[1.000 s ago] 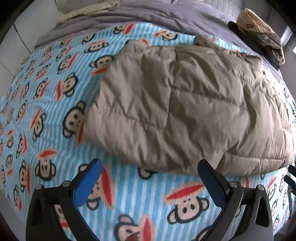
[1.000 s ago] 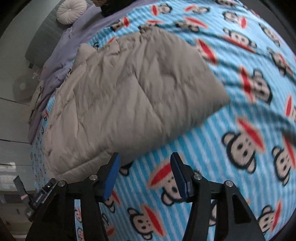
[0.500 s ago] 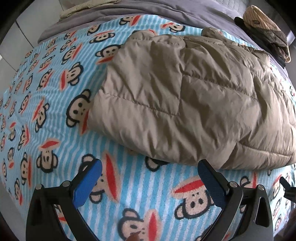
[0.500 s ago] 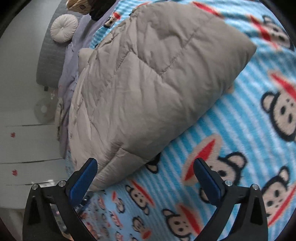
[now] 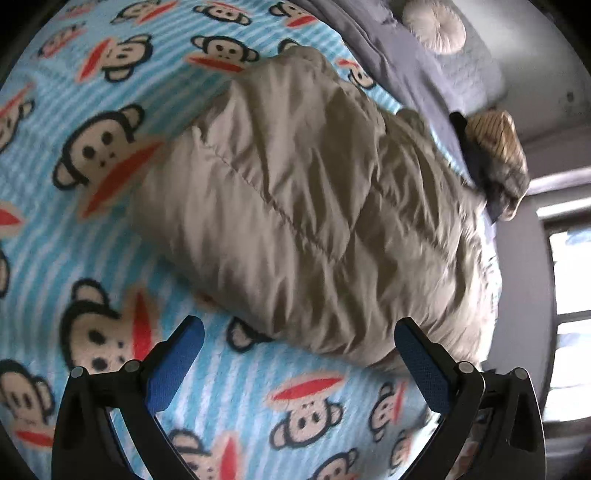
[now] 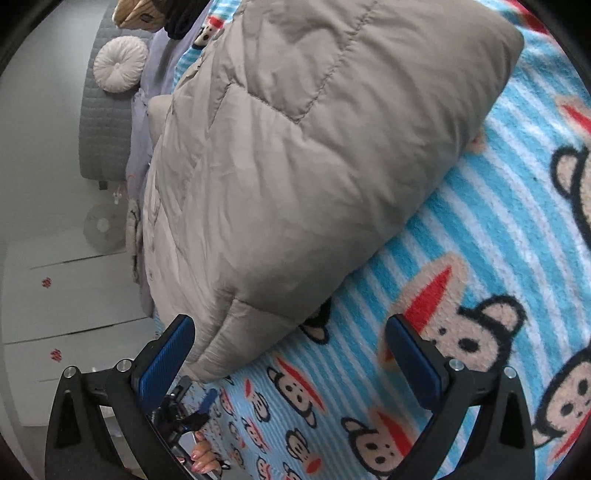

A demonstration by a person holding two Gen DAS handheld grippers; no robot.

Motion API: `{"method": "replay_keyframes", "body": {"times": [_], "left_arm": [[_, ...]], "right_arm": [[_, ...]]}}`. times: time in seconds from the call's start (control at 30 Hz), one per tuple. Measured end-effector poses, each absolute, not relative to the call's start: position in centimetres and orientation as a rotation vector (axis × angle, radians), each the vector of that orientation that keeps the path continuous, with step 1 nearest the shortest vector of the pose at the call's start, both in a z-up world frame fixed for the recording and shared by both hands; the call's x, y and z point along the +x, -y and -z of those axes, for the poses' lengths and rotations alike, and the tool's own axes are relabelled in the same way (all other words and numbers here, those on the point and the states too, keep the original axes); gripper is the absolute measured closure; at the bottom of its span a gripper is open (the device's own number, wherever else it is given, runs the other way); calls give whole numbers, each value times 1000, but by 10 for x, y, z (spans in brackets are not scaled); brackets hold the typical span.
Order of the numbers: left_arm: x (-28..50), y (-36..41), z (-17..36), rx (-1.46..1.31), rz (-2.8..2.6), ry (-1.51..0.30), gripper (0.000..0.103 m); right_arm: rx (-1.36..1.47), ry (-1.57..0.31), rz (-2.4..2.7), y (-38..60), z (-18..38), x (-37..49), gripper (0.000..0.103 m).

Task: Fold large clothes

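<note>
A beige quilted puffer coat (image 5: 314,206) lies folded on a blue striped blanket with monkey faces (image 5: 110,155). My left gripper (image 5: 299,358) is open and empty, its blue pads just short of the coat's near edge. In the right wrist view the same coat (image 6: 314,147) fills the upper frame. My right gripper (image 6: 291,354) is open and empty, with the coat's near corner reaching between the left pad and the gap. The other gripper (image 6: 184,410) and a hand show below that corner.
A pile of folded clothes (image 5: 495,158) sits on the grey bedding past the coat. A round white cushion (image 5: 434,26) leans on the grey headboard (image 6: 103,122). A window (image 5: 569,288) is at the right. White cabinet doors (image 6: 74,314) stand beside the bed.
Both grippers have swung around and moved closer to the coat's near edge. The right gripper opened wide from a narrower gap. The coat has not moved.
</note>
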State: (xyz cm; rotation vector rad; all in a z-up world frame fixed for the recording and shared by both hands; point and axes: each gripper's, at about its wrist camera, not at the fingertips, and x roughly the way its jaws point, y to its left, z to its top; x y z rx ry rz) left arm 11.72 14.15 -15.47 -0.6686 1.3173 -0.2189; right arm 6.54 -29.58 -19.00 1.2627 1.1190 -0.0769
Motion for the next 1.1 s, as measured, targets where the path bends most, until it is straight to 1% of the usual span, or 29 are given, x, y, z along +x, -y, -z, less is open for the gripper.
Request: {"method": "replay_keyframes", "body": {"times": [0.27,0.63,0.87,0.9,0.93,0.97,1.0,1.03,1.07,1.1], "left_arm": [[134,-158,177,-808,236,-1308,0],[171,-138,191,-796,271,-1307,0],[186,-128,205,-840,230,-1300,0],[186,-129,204,-846,222,-1294,1],[185,-130,202,-848,211,-1286,7],[183,-132,200,-848,209,-1275,26],[183,-134,199,-869,227,-1266,48],[181,-138,197,-916,255,-1248,57],[180,-141,195,-946,270,-1231,71],[178,-143,192,-958,279,-1216,78]], "right_arm": [[1298,-1097,55,294,196,76,0],[1398,-1024,16,288,207,102,0],[1404,-998,20,287,220,128,0],[1409,-998,26,287,221,128,0],[1422,-993,32,287,220,126,0],[1433,-989,35,288,220,125,1],[1447,-984,44,289,219,122,3],[1465,-981,58,290,218,119,13],[1474,-981,66,290,218,116,34],[1486,-975,61,291,218,114,42]]}}
